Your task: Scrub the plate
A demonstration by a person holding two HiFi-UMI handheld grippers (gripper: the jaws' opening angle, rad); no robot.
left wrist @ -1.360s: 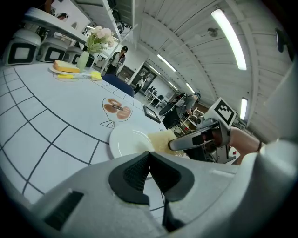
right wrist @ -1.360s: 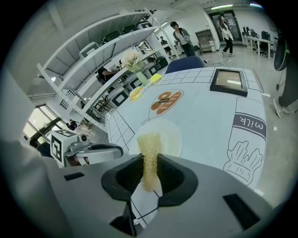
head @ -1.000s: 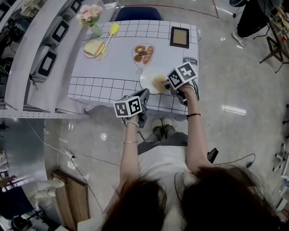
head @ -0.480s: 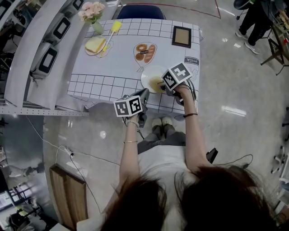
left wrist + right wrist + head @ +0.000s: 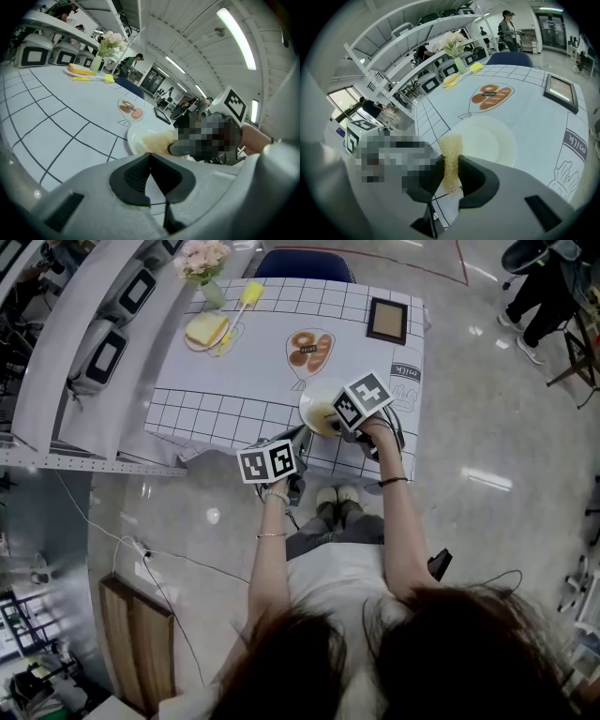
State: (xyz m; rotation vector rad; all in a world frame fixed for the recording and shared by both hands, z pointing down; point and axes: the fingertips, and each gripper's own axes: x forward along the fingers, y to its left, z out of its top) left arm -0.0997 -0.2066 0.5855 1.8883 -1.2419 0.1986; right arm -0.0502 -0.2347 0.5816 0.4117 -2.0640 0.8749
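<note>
Grid-clothed table (image 5: 234, 381) with white plate (image 5: 310, 405), picture frame (image 5: 386, 321), flower vase (image 5: 215, 294), yellow spatula (image 5: 250, 293).

The plate (image 5: 487, 140) looks like smooth, glossy white ceramic, while the scrub pad (image 5: 451, 159) is a coarse, fibrous, yellowish mesh. The fingers (image 5: 476, 180) have matt black ribbed pads set in grey plastic. A matt cloth covers the counter (image 5: 234, 390), and the floor (image 5: 487, 427) is polished.

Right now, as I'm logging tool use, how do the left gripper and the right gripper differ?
The right gripper is shut on a yellowish sponge; the left gripper is shut on nothing. The right gripper holds its sponge at the plate, while the left gripper hangs at the near edge of the table, off the plate. Both carry a marker cube.
</note>
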